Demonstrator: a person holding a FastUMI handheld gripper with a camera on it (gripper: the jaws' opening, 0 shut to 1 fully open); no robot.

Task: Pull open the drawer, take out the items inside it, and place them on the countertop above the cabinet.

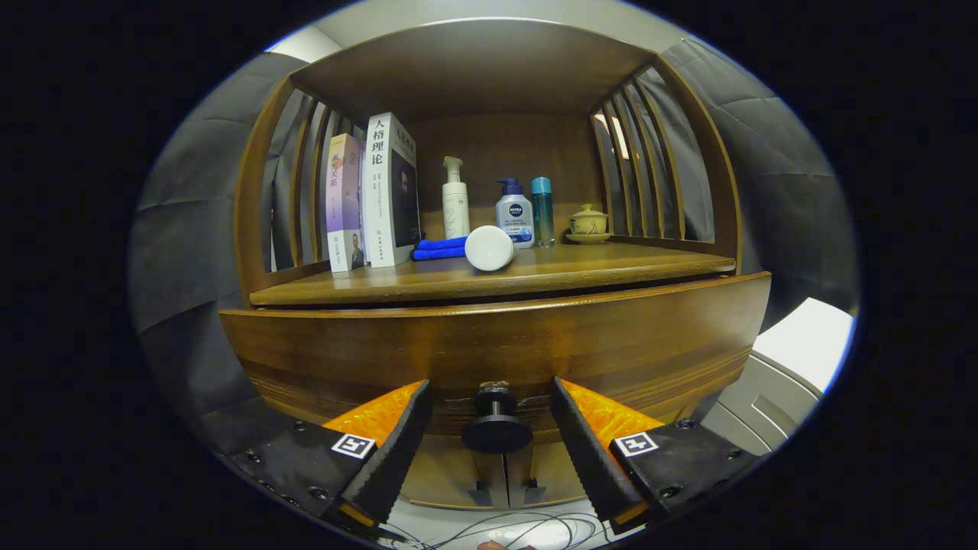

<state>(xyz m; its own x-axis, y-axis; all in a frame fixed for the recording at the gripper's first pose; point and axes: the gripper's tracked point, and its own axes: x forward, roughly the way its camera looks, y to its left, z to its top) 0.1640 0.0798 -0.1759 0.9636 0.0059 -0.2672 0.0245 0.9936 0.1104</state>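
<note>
Between your two fingers sits the drawer's round dark knob (497,428), with your gripper (493,447) spread wide and neither finger (397,451) touching it; a gap shows on either side of the knob, so the claw is released and grasps nothing. You face the wooden drawer front (497,344), closed flush with the cabinet (489,229), just ahead of the fingertips. Above it you have the countertop (596,267), a wooden shelf bay with slatted sides. Listed from the left side of that surface: two upright books (374,195) leaning together; a folded blue cloth (439,249) lying flat beside them; a white cylindrical container (489,247) on its side, its round end turned to you, touching the cloth; behind it a white pump bottle (454,202); a pump bottle with a blue top (514,214); a slim teal bottle (542,211); a small lidded tea bowl on a saucer (588,224) near the right slats. Below your fingers, thin cables (504,528) lie on a pale floor.
</note>
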